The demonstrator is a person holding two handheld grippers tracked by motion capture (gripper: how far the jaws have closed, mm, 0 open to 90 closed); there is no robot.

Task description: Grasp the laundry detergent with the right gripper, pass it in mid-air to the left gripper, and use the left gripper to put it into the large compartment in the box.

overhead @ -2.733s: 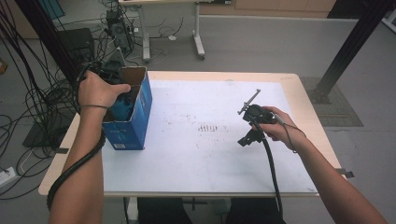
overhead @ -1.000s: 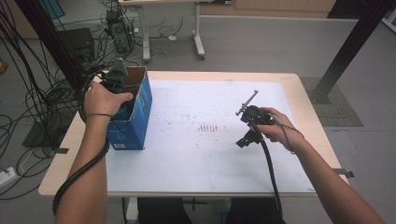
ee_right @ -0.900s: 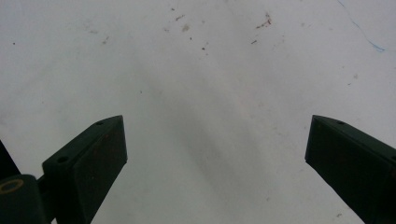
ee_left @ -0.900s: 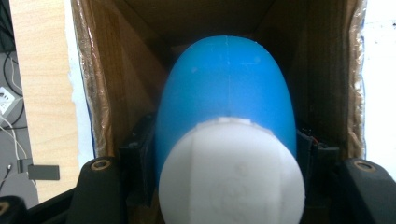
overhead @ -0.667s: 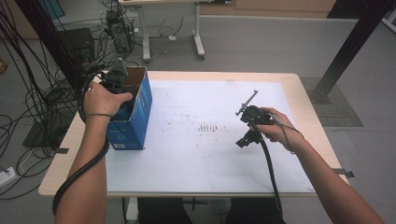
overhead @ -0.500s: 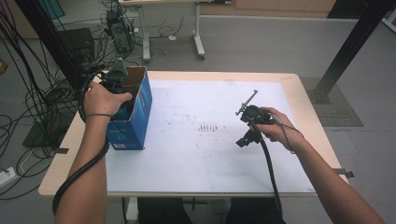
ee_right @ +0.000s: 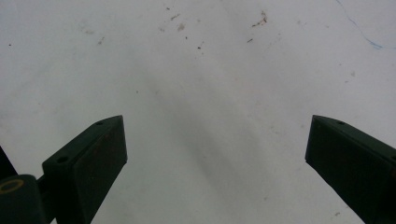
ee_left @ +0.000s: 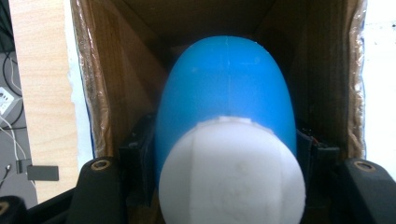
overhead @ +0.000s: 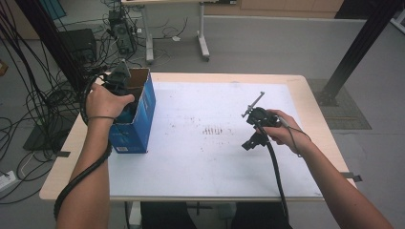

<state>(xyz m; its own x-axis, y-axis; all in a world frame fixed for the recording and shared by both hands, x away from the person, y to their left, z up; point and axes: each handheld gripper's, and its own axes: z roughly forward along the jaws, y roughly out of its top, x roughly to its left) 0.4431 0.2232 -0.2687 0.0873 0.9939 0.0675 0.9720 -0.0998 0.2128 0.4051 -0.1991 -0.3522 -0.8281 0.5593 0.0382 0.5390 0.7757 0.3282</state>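
Left gripper (overhead: 125, 98) reaches down into the open blue box (overhead: 143, 114) at the table's (overhead: 305, 95) left edge, jaws clamped on either side of a blue bottle with a white cap (ee_left: 229, 140). Bottle sits inside the cardboard walls, cap toward the camera, so the grip falls on its body just behind the cap; probably the only part reachable from above. Right gripper (overhead: 252, 129) is held over the bare white table top, jaws spread wide and empty, likely kept clear as the free hand.

Light: even, soft | Shadows: faint on table (overhead: 200, 157) | Blur: near blue-white object (ee_left: 229, 140) soft | Glare: none
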